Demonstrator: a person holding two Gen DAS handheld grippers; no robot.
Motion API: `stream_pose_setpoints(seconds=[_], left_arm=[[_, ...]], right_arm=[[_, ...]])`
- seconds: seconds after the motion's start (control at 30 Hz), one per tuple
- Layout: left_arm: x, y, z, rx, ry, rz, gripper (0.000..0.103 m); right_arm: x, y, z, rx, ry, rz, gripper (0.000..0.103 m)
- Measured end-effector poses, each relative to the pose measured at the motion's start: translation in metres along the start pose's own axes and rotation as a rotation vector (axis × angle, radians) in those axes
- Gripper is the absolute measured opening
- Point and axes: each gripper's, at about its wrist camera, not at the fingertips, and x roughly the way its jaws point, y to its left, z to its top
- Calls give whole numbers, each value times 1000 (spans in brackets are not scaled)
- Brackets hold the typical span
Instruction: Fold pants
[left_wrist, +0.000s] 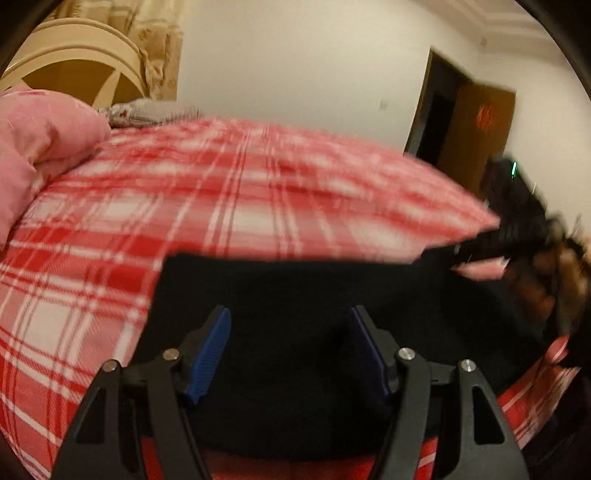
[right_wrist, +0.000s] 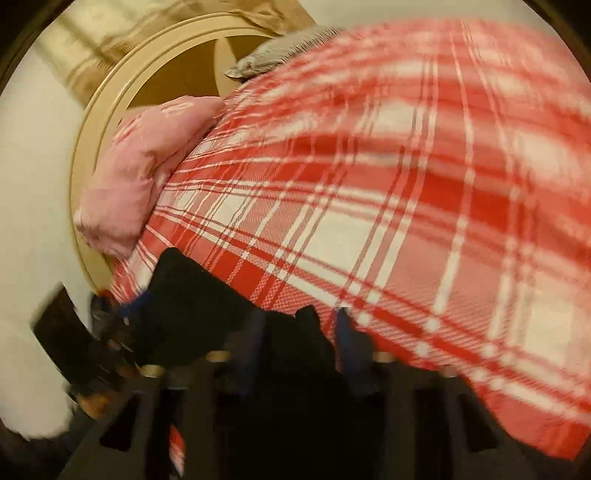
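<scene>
The black pants (left_wrist: 295, 295) lie on the red and white plaid bed (left_wrist: 221, 192), a flat folded block near the front edge. My left gripper (left_wrist: 290, 325) is open, its blue pads (left_wrist: 212, 347) standing apart over the black cloth. My right gripper (left_wrist: 517, 243) shows blurred at the right of the left wrist view, at the pants' right end. In the right wrist view the pants (right_wrist: 192, 306) bunch up between the blurred blue fingers (right_wrist: 347, 343) of my right gripper (right_wrist: 299, 332); whether it grips them is unclear through the blur.
A pink quilt (left_wrist: 44, 147) lies at the bed's left by the cream round headboard (left_wrist: 85, 55). A grey cloth (left_wrist: 147, 110) sits at the far edge. A brown door (left_wrist: 476, 125) stands open in the white wall at right.
</scene>
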Motion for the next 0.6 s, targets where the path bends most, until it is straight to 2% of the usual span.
stream_pose_setpoints(seconds=[0.03,0.1,0.2,0.33,0.37,0.4,0.43,0.47,0.6], left_arm=[[-2,-2,-4,36,-25,11,68],[-6,-5,-9,73,-32,16,68],[-7,-3,-11,75,-39,7,69],[-14,-13,-6,56,-17,-10,69],[-15,-19,-5,61,-16,-27,69],[-18,-25,-3,76,-23,-39,69],[-23,-37,-2,110,-33,-45,69],[-25,-47,-1,140,-34,-52,69],[-25,-94,5,250,-14,-132,69]], right_arm=[[4,1,-2,12,5,13,16],[3,5,-5,7,-13,-14,8],[5,0,-5,23,-29,-62,7],[3,4,-9,-6,-42,-70,9],[0,5,-9,-11,-45,-77,15],[-6,6,-12,-15,-52,-104,33],[-17,6,-16,-27,-64,-143,44],[-27,3,-21,-39,-75,-160,50],[-95,-16,-49,-64,-138,-232,50]])
